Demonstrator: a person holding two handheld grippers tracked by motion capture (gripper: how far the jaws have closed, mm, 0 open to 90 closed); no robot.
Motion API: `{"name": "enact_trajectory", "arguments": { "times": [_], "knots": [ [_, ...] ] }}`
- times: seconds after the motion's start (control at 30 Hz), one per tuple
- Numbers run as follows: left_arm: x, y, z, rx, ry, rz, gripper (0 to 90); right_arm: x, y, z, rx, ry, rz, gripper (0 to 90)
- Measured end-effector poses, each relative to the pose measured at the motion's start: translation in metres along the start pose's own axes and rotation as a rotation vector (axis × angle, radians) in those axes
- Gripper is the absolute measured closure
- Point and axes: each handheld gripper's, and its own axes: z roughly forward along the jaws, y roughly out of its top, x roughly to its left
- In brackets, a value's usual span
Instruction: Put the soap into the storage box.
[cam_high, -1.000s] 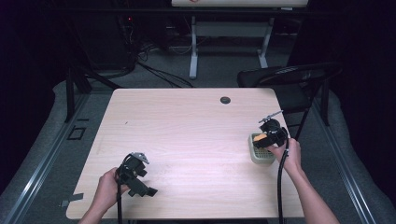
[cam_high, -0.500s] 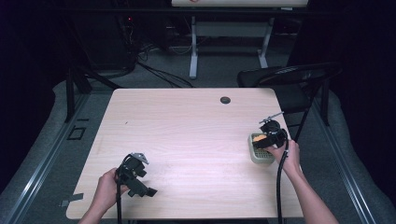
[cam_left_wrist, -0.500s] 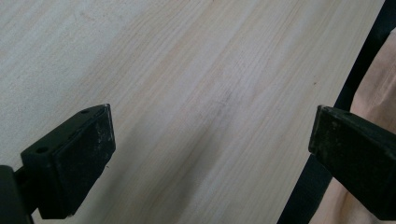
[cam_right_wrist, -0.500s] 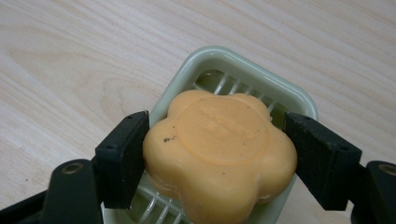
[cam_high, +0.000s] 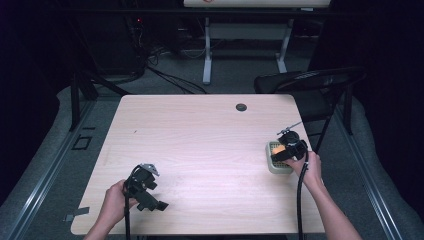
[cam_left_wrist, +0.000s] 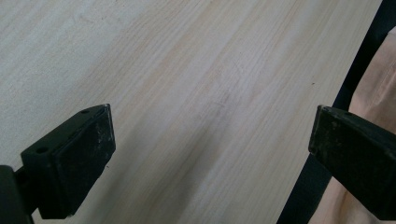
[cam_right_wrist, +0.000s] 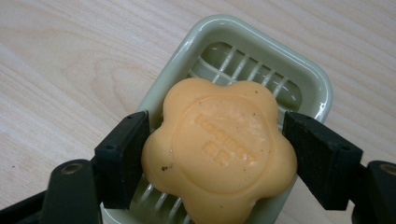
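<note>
Over the last second almost nothing has shifted: the right tool (cam_right_wrist: 212, 154) stays clamped on the orange flower-shaped soap bar (cam_right_wrist: 218, 149), pads against its sides, over the pale green slatted soap dish (cam_right_wrist: 306, 77) at the right edge of the light wooden counter (cam_high: 200, 140). I'd judge the grip is set and lifting comes next. The left tool (cam_left_wrist: 210, 154) stays wide, empty, near-left.

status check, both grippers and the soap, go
Right gripper shut on orange soap over the green soap dish. Left gripper open, over bare table. Nothing in the way.
</note>
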Motion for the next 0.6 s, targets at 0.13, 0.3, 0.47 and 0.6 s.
{"name": "enact_trajectory", "arguments": {
  "times": [0.13, 0.3, 0.47, 0.6],
  "knots": [
    [0.000, 0.000, 0.000, 0.004, -0.002, -0.001, 0.8, 0.000, 0.000, -0.001, 0.013, 0.004, -0.016, 24.2],
    [0.000, 0.000, 0.001, 0.003, -0.003, -0.003, 0.8, -0.001, 0.001, -0.004, 0.025, -0.003, -0.039, 24.3],
    [0.000, 0.000, 0.001, 0.005, -0.002, -0.004, 0.9, -0.002, 0.001, -0.006, 0.031, 0.010, -0.051, 22.4],
    [0.000, 0.000, 0.001, 0.003, -0.002, -0.002, 0.9, -0.004, 0.000, -0.012, 0.019, 0.020, -0.050, 18.8]
  ]
}}
